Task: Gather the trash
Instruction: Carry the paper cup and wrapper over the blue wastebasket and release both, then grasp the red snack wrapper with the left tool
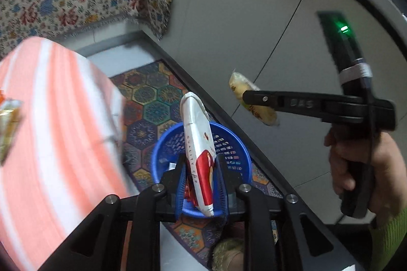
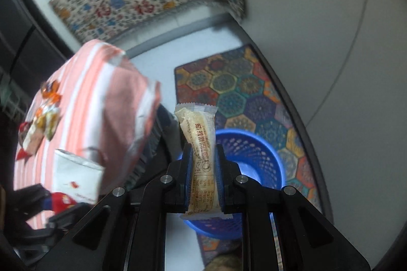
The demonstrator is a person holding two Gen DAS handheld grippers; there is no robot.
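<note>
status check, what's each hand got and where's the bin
Left tongs shut on white-and-red foil wrapper. Right tongs shut on pale yellow snack packet. Blue perforated plastic basket below both, nothing blocking.

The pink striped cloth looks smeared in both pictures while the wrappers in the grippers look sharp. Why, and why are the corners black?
Left wrist view: the striped cloth is streaked by motion blur, while the red-and-white wrapper travels with the camera and stays crisp. Right wrist view: likewise, blurred cloth, readable print on the yellow wrapper. Both views: the fisheye lens bends straight edges and leaves dark corners.
</note>
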